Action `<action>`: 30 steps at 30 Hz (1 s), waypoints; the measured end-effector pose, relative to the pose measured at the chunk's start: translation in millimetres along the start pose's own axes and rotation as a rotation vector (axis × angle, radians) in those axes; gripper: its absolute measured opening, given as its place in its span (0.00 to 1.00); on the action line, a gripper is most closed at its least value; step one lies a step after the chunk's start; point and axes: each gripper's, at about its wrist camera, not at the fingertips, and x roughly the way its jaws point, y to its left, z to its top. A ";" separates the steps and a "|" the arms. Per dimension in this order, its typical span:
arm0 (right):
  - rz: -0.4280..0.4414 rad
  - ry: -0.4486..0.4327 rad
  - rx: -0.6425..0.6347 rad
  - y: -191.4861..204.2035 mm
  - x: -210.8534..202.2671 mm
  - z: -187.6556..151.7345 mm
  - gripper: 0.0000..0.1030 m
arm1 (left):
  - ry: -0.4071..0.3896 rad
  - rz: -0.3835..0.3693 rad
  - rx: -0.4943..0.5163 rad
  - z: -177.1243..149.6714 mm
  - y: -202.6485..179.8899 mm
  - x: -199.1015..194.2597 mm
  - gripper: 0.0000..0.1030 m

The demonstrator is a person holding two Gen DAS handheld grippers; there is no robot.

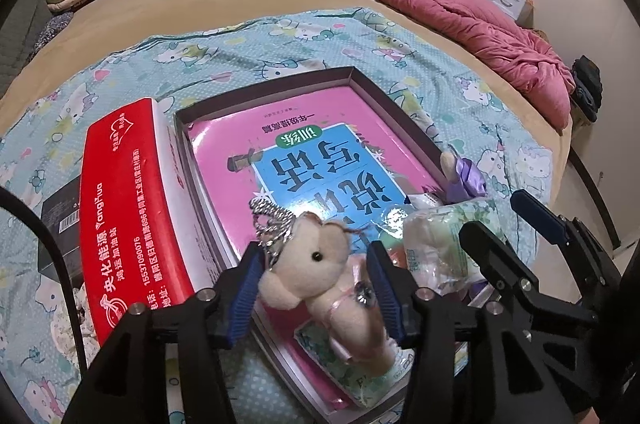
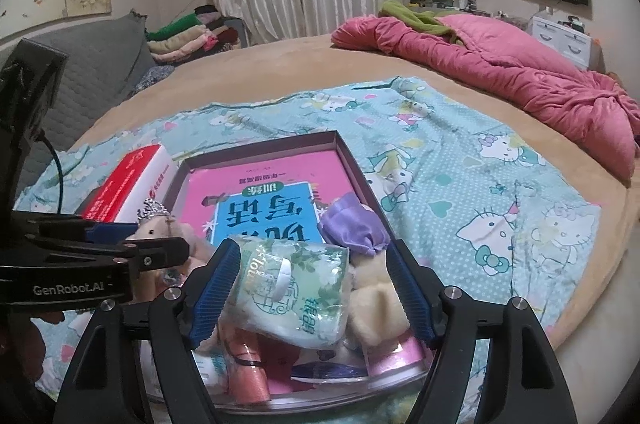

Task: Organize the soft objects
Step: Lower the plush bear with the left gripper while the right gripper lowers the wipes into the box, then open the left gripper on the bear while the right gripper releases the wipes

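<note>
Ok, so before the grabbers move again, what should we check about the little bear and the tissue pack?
1. Bear keychain between the left gripper jaws: ok.
2. Left jaws squeezing the bear: cannot tell.
3. Tissue pack between the right gripper jaws: ok.
4. Right jaws pressing the pack: not ok, a gap shows on one side.
5. Box under both grippers: ok.

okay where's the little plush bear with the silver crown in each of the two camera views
Left wrist view: the plush bear sits low in the centre, between the left gripper jaws, lying on the pink book.
Right wrist view: the bear is at the left, partly hidden behind the left gripper's black finger.
Shared landmark: the red and white box just left of the tray.
</note>
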 end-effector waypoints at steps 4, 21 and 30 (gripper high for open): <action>-0.004 -0.010 0.006 -1.3 -1.6 0.2 0.75 | -0.006 0.006 -0.001 -1.0 1.3 -1.9 0.56; -0.007 -0.025 0.026 -4.8 -5.5 -0.5 0.76 | -0.045 0.030 -0.001 -5.1 2.9 -25.4 0.70; -0.029 -0.042 0.042 -7.2 -13.7 -0.3 0.77 | -0.069 0.057 0.009 -13.2 3.4 -47.7 0.78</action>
